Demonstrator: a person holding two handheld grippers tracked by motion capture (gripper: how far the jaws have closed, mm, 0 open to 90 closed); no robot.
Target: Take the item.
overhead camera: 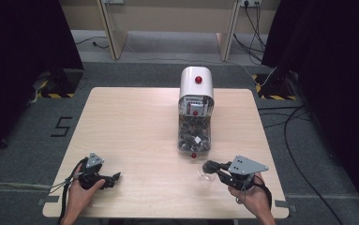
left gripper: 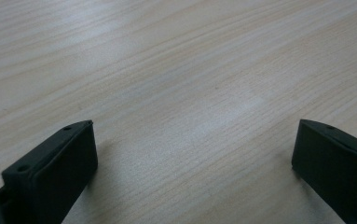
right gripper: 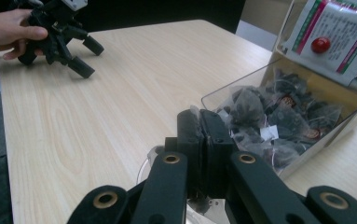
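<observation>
A black number "5" (overhead camera: 62,126) is showing on the grey floor (overhead camera: 22,140), left of the table (overhead camera: 130,122). The dispenser (overhead camera: 196,84) is carrying a printed label (right gripper: 337,35), but its small text is staying unreadable.

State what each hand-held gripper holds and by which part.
Left hand-held gripper: open, nothing held. Right hand-held gripper: jaws shut above a clear cup; a grip on it cannot be told.
</observation>
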